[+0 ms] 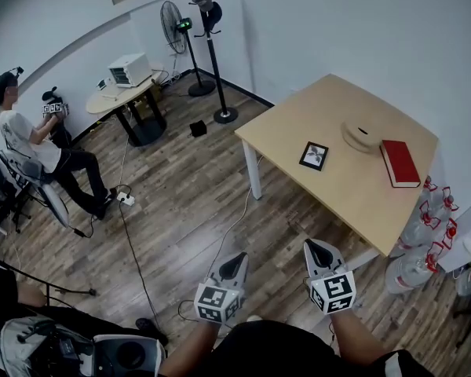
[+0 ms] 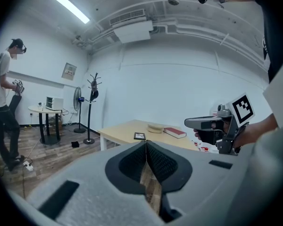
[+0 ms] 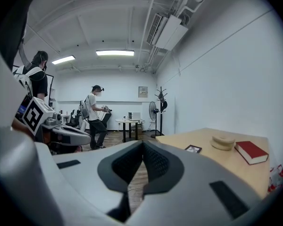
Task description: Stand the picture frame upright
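A small black picture frame (image 1: 314, 155) lies flat on the wooden table (image 1: 298, 128), also seen far off in the left gripper view as the frame (image 2: 139, 136) and in the right gripper view as the frame (image 3: 194, 149). My left gripper (image 1: 235, 264) and right gripper (image 1: 317, 251) hover over the floor, short of the table's near edge. Both are shut with nothing between the jaws. The left gripper (image 2: 146, 145) and right gripper (image 3: 142, 145) show their pads pressed together.
On the table sit a red book (image 1: 399, 162) and a round beige disc (image 1: 361, 137). Water bottles (image 1: 424, 234) stand at its right. A person (image 1: 31, 151) with grippers is at far left, near a round table (image 1: 125, 96), a fan (image 1: 175, 22) and a coat stand (image 1: 212, 45).
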`<act>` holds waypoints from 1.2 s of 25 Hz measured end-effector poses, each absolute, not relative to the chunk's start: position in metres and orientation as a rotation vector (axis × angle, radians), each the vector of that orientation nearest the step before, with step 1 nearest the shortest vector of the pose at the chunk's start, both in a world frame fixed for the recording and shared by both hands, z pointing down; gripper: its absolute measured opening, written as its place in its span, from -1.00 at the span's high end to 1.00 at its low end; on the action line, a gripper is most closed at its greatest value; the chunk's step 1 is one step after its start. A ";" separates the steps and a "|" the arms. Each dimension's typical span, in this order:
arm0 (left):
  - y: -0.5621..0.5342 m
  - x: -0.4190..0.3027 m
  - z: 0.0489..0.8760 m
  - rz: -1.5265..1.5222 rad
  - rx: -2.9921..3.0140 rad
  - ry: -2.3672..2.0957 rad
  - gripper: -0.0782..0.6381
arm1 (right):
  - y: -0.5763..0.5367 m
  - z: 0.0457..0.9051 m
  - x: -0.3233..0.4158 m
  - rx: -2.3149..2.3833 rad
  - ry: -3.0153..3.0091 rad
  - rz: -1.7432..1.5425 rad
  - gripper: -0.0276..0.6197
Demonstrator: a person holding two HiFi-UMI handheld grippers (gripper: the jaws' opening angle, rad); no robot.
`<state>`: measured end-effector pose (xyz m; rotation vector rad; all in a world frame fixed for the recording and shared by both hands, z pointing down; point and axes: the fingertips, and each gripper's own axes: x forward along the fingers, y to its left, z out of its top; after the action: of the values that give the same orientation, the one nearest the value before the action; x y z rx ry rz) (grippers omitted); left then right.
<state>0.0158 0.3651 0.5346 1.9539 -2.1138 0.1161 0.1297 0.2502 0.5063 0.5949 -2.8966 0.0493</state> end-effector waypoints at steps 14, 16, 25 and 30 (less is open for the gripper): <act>0.356 -0.029 0.549 0.097 1.976 -2.065 0.77 | 0.243 0.518 0.086 0.610 -2.857 0.061 0.89; 0.345 -0.033 0.551 0.095 1.973 -2.065 0.77 | 0.233 0.520 0.082 0.607 -2.851 0.060 0.88; 0.273 -0.064 0.551 0.170 1.951 -2.090 0.77 | 0.153 0.524 0.047 0.595 -2.848 0.073 0.88; 0.222 -0.082 0.548 0.202 1.949 -2.089 0.77 | 0.095 0.517 0.025 0.592 -2.859 0.077 0.88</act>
<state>-0.0823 0.2225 0.5482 1.9485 -2.0886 0.2018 0.0248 0.0948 0.5169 0.5922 -2.8591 0.0768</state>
